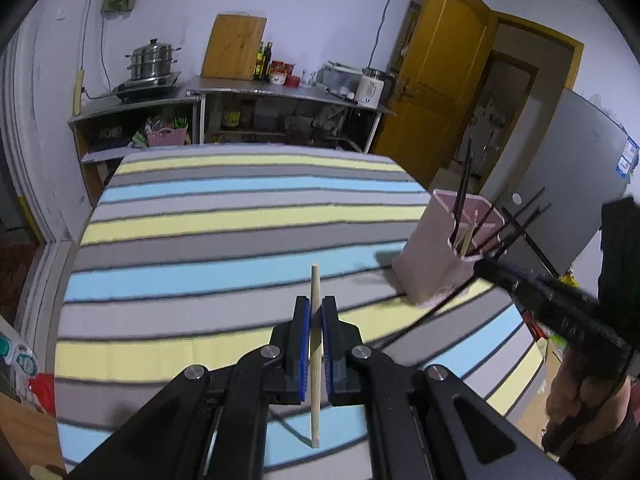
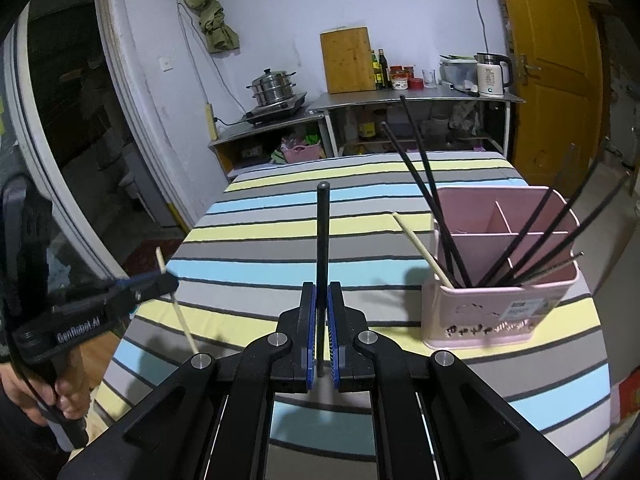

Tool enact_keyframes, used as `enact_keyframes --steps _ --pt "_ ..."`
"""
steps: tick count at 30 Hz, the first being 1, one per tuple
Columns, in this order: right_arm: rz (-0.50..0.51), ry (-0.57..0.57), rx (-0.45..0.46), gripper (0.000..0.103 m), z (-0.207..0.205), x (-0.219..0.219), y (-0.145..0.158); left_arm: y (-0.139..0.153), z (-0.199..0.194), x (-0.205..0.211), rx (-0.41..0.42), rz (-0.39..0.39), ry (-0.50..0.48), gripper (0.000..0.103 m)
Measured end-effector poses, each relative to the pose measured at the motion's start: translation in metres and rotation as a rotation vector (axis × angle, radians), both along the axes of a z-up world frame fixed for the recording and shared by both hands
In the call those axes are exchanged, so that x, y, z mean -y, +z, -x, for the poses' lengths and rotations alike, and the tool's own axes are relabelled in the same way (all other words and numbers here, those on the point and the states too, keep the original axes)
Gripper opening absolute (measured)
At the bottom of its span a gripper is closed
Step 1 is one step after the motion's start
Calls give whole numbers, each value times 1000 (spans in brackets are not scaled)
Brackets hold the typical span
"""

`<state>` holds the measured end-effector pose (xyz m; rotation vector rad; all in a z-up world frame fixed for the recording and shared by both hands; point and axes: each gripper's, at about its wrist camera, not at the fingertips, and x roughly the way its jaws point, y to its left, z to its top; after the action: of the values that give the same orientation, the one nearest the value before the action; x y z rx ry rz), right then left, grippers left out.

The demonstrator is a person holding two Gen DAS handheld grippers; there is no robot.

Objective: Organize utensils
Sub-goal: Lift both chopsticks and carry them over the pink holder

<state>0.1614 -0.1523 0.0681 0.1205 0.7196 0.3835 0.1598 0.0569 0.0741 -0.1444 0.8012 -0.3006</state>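
Observation:
My left gripper (image 1: 316,308) is shut on a wooden chopstick (image 1: 315,360) and holds it above the striped tablecloth (image 1: 220,216). It also shows at the left in the right wrist view (image 2: 168,280). My right gripper (image 2: 322,292) is shut on a black chopstick (image 2: 322,232) that points away from me. A pink divided utensil holder (image 2: 500,312) stands on the table to the right, with several black chopsticks (image 2: 432,200) and one wooden chopstick (image 2: 420,248) in its near compartment. The holder also shows in the left wrist view (image 1: 436,252).
Behind the table stand metal shelves (image 2: 416,100) with a steamer pot (image 2: 274,88), a cutting board (image 2: 347,60), bottles and a kettle (image 2: 493,74). A yellow door (image 1: 436,76) is at the right. The table edge (image 2: 132,344) drops off near my left gripper.

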Motion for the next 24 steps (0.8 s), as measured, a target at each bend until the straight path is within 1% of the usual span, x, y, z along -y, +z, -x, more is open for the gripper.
enact_keyframes --steps 2,4,6,12,16,19,24 --pt "-1 -3 -1 6 2 2 0 2 11 -2 21 -7 7 6" --pt "-1 -5 -2 6 4 2 0 4 19 -5 22 6 6 5" --pt "-4 -7 -4 6 5 3 0 7 29 -6 27 0 -4 5" --pt "-6 -10 2 6 10 7 2 16 48 -5 10 -5 -37 5" --pt "-15 -17 11 6 14 12 6 29 46 -1 38 17 -46 5" --pt "-18 -29 23 6 17 20 11 40 36 8 52 49 -68 5" --pt "-30 -75 48 6 22 44 24 58 17 37 73 92 -137 5"
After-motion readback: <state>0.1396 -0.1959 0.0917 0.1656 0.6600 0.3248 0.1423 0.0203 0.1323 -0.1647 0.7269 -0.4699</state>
